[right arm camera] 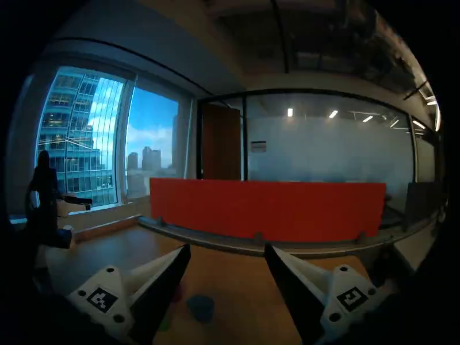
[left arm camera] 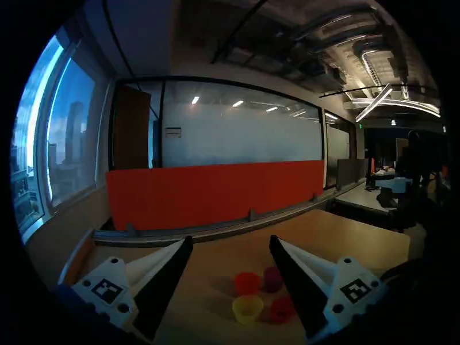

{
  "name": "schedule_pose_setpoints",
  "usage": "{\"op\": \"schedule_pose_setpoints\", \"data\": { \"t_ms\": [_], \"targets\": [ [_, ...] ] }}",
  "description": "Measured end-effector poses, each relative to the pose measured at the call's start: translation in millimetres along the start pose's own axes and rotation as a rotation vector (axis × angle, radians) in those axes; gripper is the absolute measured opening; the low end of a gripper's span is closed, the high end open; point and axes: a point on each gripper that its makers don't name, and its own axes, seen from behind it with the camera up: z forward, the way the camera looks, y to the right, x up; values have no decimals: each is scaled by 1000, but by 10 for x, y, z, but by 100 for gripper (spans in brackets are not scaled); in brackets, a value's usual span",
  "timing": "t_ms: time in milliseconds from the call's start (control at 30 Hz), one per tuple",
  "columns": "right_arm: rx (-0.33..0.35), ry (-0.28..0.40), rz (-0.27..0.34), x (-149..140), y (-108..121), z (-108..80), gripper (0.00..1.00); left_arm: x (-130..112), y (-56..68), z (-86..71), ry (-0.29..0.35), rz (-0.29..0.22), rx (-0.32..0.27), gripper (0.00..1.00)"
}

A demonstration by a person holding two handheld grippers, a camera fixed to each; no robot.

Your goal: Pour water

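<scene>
- Wooden table [left arm camera: 345,236]: a broad, pale top that runs forward from both grippers to the divider. It bears all the cups.
- Red partition [left arm camera: 213,192]: a long panel standing upright along the table's far edge, with frosted glass behind it. It is well beyond the cups.
- Left gripper [left arm camera: 230,238]: its fingers are spread wide with nothing between them, and it hangs above the table. The cup cluster lies ahead of and below it, inside the gap and a little toward its right finger.
- Right gripper [right arm camera: 226,246]: its fingers are likewise spread and empty. It faces the same partition [right arm camera: 270,210] over the table [right arm camera: 241,276].
- Blue cup [right arm camera: 200,306]: stands upright with its mouth up, alone on bare wood. It sits low between the right gripper's fingers, nearer the left one.
- Orange cup [left arm camera: 248,283]: upright, in the back row of the cluster, just beside the purple cup [left arm camera: 272,278].
- Yellow cup [left arm camera: 247,308]: upright, in the front row, nearest the left gripper. The red cup [left arm camera: 282,309] stands just beside it.
- Judgement: I cannot identify any jug or bottle, and whether any cup holds water is too small to tell.
- The coming move turns on a forward and downward reach. The left hand looks better placed for the four cups and the right for the blue one.
- The cups are round, so no long axis governs how the fingers should close.
</scene>
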Motion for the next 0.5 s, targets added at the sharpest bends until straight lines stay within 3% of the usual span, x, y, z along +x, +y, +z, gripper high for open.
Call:
{"op": "schedule_pose_setpoints", "data": {
  "t_ms": [500],
  "targets": [
    [42,-30,-33,-6,-100,32,100,-106,237,25,-47,54,-107,99]
  ]
}}
